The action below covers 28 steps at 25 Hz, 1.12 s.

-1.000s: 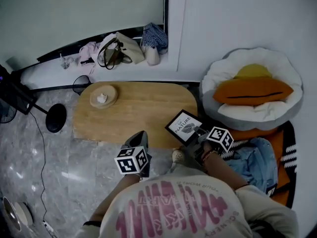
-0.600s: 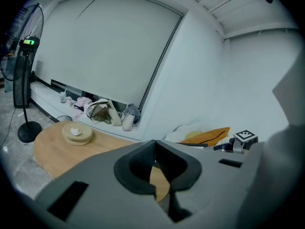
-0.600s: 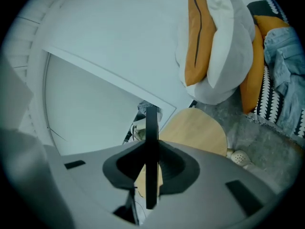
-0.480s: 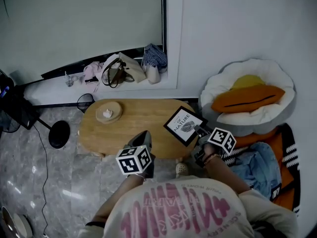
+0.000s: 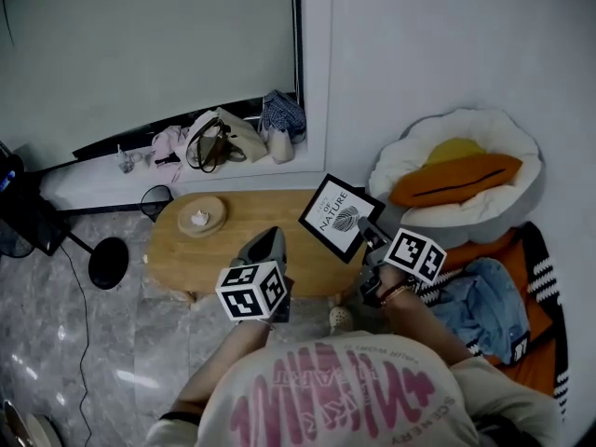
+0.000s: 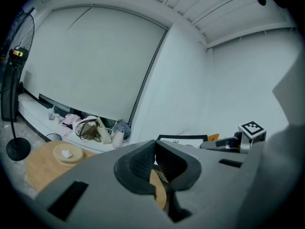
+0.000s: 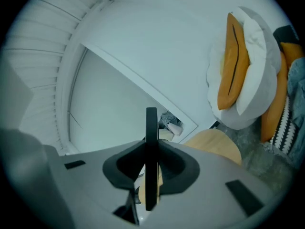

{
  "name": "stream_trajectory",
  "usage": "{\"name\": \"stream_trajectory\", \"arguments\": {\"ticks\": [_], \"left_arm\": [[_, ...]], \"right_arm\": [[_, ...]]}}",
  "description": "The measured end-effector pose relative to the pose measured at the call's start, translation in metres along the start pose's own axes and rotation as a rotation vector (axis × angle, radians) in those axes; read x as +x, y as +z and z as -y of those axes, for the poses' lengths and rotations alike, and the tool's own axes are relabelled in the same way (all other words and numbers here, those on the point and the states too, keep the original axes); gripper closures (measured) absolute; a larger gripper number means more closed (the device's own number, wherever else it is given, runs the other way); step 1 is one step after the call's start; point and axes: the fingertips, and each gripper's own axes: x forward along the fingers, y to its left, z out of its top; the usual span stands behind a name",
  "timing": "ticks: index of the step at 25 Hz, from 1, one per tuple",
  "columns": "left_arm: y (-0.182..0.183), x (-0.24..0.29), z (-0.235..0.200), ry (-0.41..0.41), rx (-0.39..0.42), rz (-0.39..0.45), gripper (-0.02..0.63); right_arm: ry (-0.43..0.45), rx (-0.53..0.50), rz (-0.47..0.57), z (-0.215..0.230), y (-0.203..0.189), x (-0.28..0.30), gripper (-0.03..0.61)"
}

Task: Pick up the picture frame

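The picture frame (image 5: 337, 216), black-edged with a white print of a leaf and lettering, hangs tilted above the right end of the wooden table (image 5: 233, 245). My right gripper (image 5: 365, 232) is shut on its lower right edge. In the right gripper view the frame (image 7: 151, 128) stands edge-on as a thin black bar clamped between the two dark pads (image 7: 127, 165). My left gripper (image 5: 271, 240) floats above the table's front edge, left of the frame, with its jaws shut and nothing between them. In the left gripper view the frame (image 6: 183, 139) lies just beyond the closed tips of the left gripper (image 6: 155, 145).
A round wooden dish (image 5: 202, 216) with a small white thing sits on the table's left end. A white and orange cushion bed (image 5: 456, 180) lies to the right, with jeans (image 5: 484, 305) on an orange rug. Bags (image 5: 223, 133) line the back ledge. A fan base (image 5: 109, 262) stands left.
Both grippers have risen. The frame has come up off the table's right end in the right gripper and now hangs higher, tipped more upright.
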Motion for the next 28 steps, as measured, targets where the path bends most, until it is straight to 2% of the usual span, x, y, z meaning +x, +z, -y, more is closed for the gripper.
{"name": "stream_trajectory", "arguments": {"ticks": [8, 28], "left_arm": [[-0.005, -0.008, 0.017, -0.051, -0.013, -0.011, 0.609], [-0.040, -0.013, 0.052, -0.094, -0.020, -0.043, 0.609]], "right_arm": [[-0.014, -0.151, 0.031, -0.026, -0.001, -0.019, 0.502], [-0.087, -0.220, 0.017, 0.005, -0.017, -0.056, 0.501]]}}
